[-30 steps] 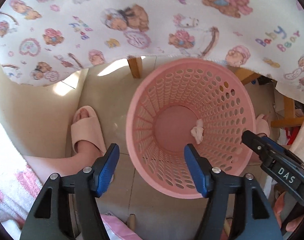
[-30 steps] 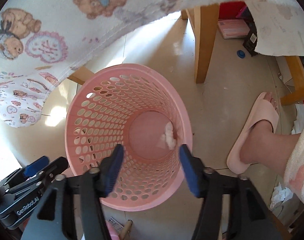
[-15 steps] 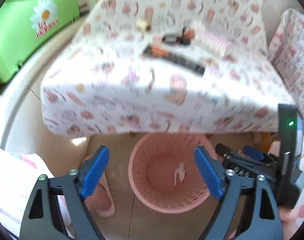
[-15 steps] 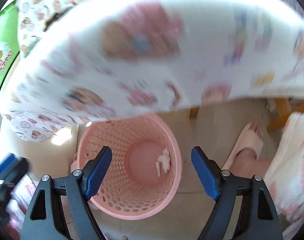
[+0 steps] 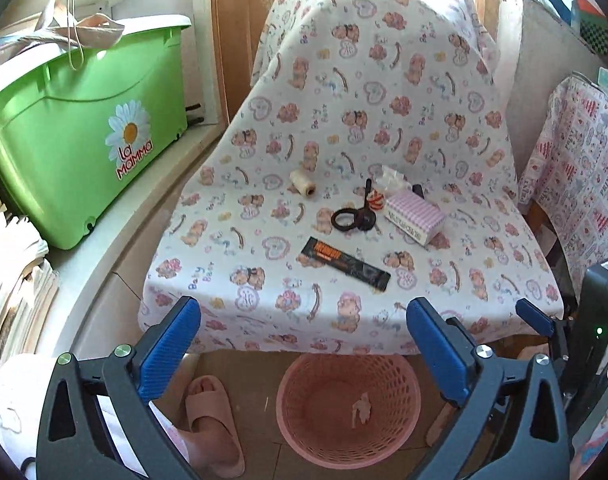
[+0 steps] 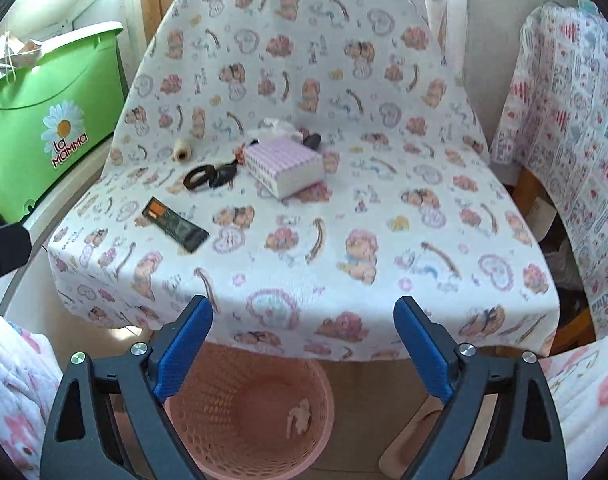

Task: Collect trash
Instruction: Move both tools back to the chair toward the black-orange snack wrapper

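left gripper (image 5: 304, 344) spread wide, nothing held | right gripper (image 6: 304, 344) spread wide, nothing held | pink basket (image 5: 304, 434) seen under tablecloth edge (image 5: 344, 344)

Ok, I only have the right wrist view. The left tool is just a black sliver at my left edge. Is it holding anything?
Observer: No. The left tool is wide open and empty, with the pink basket on the floor below it.
Operator: Is anything on the floor left of the basket? The right tool blocks that spot for me.
Observer: A foot in a pink slipper is beside the basket, apart from it.
Operator: And further left, below the green bin?
Observer: There is a stack of folded papers at the left edge.
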{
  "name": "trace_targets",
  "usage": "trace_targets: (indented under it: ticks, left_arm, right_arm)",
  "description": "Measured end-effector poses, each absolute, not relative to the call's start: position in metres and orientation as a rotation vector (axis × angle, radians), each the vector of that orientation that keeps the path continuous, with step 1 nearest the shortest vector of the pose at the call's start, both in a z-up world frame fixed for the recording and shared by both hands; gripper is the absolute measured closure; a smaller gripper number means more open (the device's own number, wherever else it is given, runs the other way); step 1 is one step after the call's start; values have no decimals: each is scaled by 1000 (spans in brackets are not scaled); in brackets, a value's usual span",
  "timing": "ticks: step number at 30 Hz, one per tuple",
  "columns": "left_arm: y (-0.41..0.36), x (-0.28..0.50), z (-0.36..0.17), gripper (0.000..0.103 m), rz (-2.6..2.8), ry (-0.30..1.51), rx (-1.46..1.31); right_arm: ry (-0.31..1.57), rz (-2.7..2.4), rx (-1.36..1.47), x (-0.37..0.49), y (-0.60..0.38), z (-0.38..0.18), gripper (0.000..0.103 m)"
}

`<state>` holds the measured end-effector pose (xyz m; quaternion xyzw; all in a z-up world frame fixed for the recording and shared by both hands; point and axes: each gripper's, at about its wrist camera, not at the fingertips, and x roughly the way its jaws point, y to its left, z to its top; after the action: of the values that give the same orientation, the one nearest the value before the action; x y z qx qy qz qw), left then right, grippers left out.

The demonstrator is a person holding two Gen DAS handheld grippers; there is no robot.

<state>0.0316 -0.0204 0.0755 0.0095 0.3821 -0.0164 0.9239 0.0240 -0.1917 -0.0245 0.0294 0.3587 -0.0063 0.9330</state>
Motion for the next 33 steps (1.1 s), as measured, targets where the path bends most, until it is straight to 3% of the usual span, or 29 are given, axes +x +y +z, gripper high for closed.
trace_targets:
  ticks: [1, 6, 12, 18, 25, 28, 33]
  left_arm:
    - [-20, 33, 80, 1, -23, 774, 16]
    - [-18, 39, 88, 1, -26, 746, -15]
    - [-15, 52, 100, 1, 11, 721, 2]
    - [-13, 67, 99, 1, 5, 736, -27]
    - [-26, 87, 94, 2, -24, 786, -58]
    - [-31, 97, 87, 12, -49, 826, -61]
    - [-40, 103, 72, 47, -24, 854, -14]
  right_arm:
    - [717, -6, 42, 24, -192, -17, 0]
    - [571, 32, -58, 14, -188, 20, 0]
    - [540, 90, -2, 18, -200, 35, 1]
    - [569, 82, -21, 40, -217, 43, 27]
    - [655, 163, -5, 68, -229, 41, 36]
    - [682, 159, 34, 75, -237, 33, 38]
    - [734, 137, 78, 82, -250, 14, 48]
